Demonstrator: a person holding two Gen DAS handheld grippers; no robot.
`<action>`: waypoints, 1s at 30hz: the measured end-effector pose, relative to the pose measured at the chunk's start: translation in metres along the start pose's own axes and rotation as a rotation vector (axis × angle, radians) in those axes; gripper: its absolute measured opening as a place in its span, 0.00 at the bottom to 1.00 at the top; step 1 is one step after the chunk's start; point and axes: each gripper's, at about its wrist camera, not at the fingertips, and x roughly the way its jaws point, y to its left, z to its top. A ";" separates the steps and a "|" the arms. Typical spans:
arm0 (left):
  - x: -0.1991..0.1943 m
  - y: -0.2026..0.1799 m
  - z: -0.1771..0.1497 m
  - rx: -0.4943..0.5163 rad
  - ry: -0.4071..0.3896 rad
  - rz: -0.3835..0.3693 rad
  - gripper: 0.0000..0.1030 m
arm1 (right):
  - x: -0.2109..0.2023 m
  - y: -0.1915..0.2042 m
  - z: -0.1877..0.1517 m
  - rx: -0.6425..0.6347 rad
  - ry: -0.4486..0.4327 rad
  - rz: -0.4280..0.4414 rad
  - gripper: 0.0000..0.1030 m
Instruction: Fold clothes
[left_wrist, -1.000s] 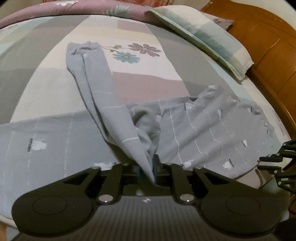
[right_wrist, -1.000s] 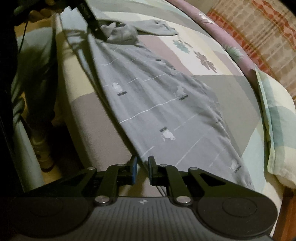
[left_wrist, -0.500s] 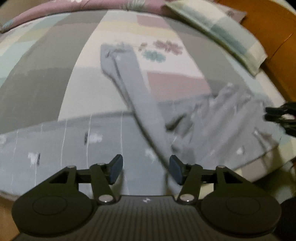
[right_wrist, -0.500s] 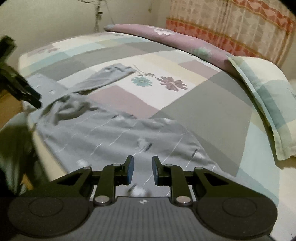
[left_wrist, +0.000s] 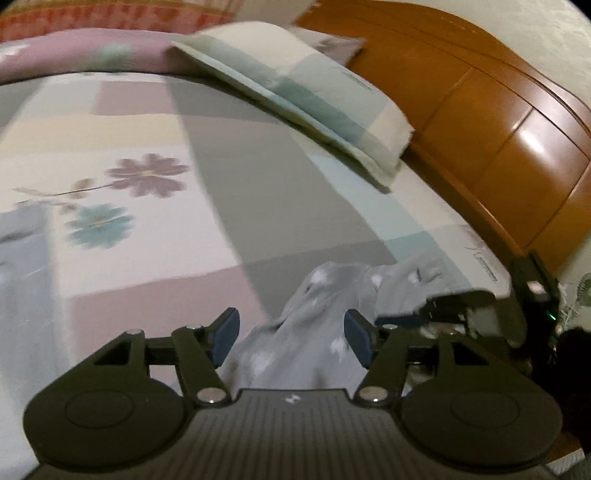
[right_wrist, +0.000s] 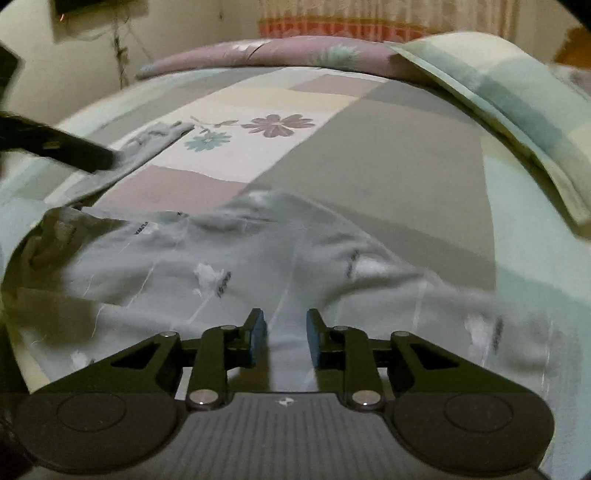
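1. Left wrist view: the left gripper (left_wrist: 291, 338) has just been opening and its jaws stand well apart. A raised fold of the grey garment (left_wrist: 317, 332) sits between the blue pads (left_wrist: 225, 334), which do not press on it. Judgement: a grip has been let go so the cloth can settle.
2. Same view: the garment lies bunched at the near edge of the bed (left_wrist: 258, 177), well short of the pillow (left_wrist: 306, 96) and wooden headboard (left_wrist: 498, 122). The right gripper (left_wrist: 454, 306) reaches in from the right at the cloth's far corner; contact cannot be confirmed.
3. Right wrist view: the right gripper (right_wrist: 282, 338) has just been opening; jaws moderately apart, nothing clamped, garment (right_wrist: 258, 258) spread directly beneath. Judgement: placed over the body panel to take a fresh hold.
4. Same view: the sleeve (right_wrist: 147, 147) stretches away toward the flower print, with the left gripper (right_wrist: 66, 151) over it.
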 end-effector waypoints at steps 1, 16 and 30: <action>0.016 0.000 0.004 0.004 0.011 -0.023 0.61 | -0.003 -0.003 -0.005 0.018 -0.012 0.006 0.29; 0.060 -0.011 -0.002 0.050 0.082 -0.129 0.62 | -0.012 -0.010 -0.016 0.091 -0.080 0.023 0.30; 0.069 -0.014 -0.004 0.074 0.135 -0.185 0.66 | -0.012 -0.009 -0.016 0.107 -0.089 0.018 0.35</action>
